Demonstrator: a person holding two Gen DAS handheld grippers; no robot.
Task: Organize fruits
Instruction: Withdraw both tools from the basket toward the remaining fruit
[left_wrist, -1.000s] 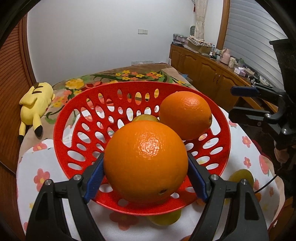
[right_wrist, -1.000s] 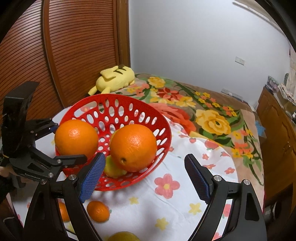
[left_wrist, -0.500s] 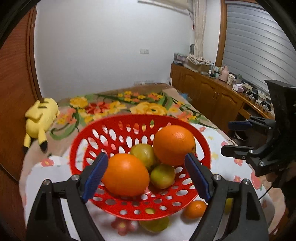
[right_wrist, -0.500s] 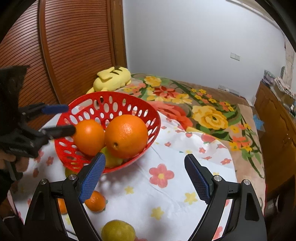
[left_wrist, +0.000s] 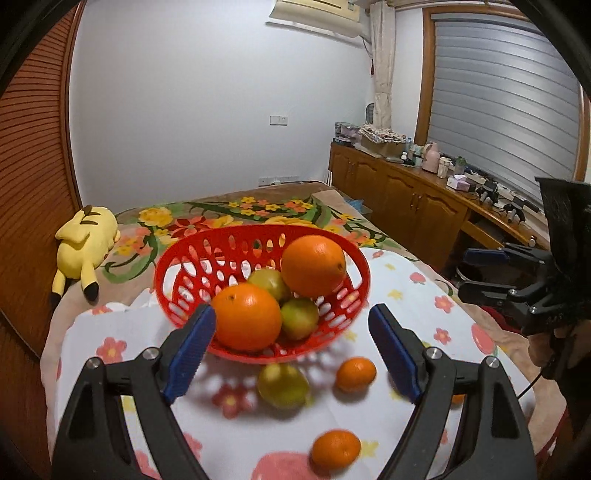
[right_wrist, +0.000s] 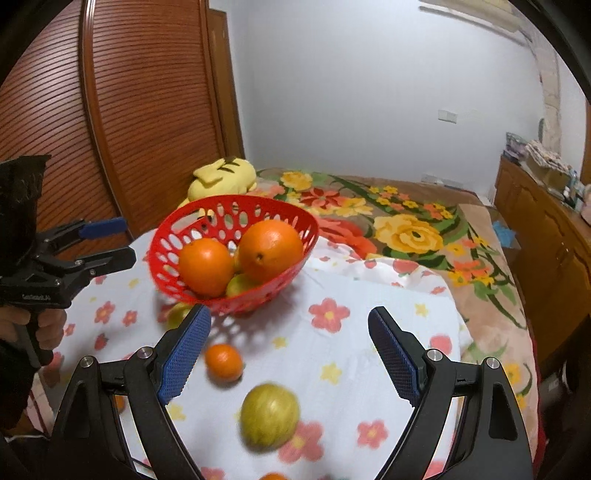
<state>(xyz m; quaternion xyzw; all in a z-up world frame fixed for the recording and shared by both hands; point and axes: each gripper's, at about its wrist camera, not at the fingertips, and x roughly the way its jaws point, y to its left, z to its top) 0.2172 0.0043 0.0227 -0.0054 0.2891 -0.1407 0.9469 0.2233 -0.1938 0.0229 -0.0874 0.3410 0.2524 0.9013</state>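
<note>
Red basket holds two oranges and two green fruits.

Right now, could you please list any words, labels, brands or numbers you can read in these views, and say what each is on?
One marking only: small pale lettering on the side of the left gripper body, seen from the right wrist view. It is too small and blurred to read.
No legible text on the red basket, the fruit, the flowered tablecloth, or the items on the wooden cabinet; those are too small to tell.
</note>
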